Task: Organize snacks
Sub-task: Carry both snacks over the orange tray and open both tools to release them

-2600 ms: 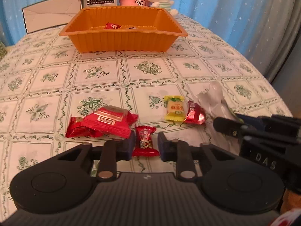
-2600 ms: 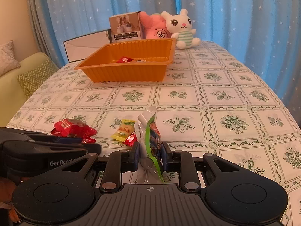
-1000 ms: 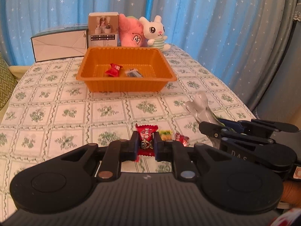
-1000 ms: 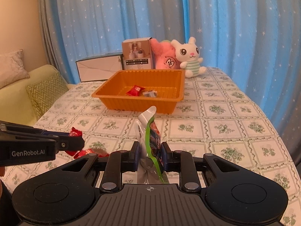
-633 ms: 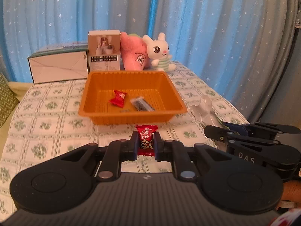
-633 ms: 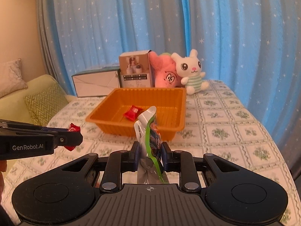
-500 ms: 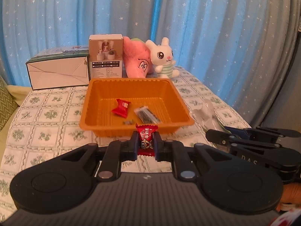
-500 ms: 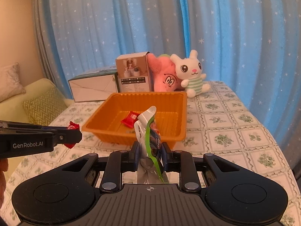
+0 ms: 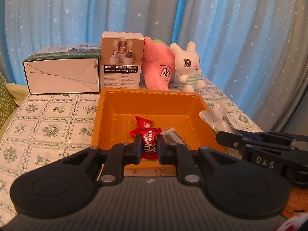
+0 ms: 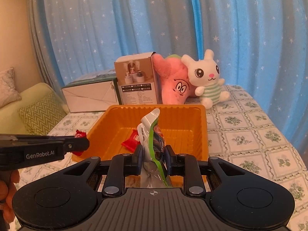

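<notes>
My left gripper [image 9: 148, 146] is shut on a small red wrapped candy [image 9: 149, 142], held at the near edge of the orange tray [image 9: 154, 95]. Inside the tray lie another red candy [image 9: 142, 123] and a dark snack wrapper [image 9: 172, 136]. My right gripper [image 10: 154, 155] is shut on a silver and green snack pouch [image 10: 151, 134], upright in front of the same tray [image 10: 173, 108]. The right gripper [image 9: 227, 137] with its pouch [image 9: 217, 115] shows at the right of the left wrist view. In the right wrist view the left gripper [image 10: 80, 144] enters from the left with the candy [image 10: 79, 134].
Behind the tray stand a white carton [image 9: 63, 75], a small product box [image 9: 122, 61], a pink plush [image 9: 158, 71] and a white bunny plush [image 9: 189, 67]. Blue starred curtains hang behind. A green sofa with a cushion [image 10: 38, 111] lies left of the floral tablecloth [image 9: 48, 125].
Both grippers have travelled forward over the table to the tray's near edge, each still holding its snack. The loose snacks on the cloth have dropped out of view.
</notes>
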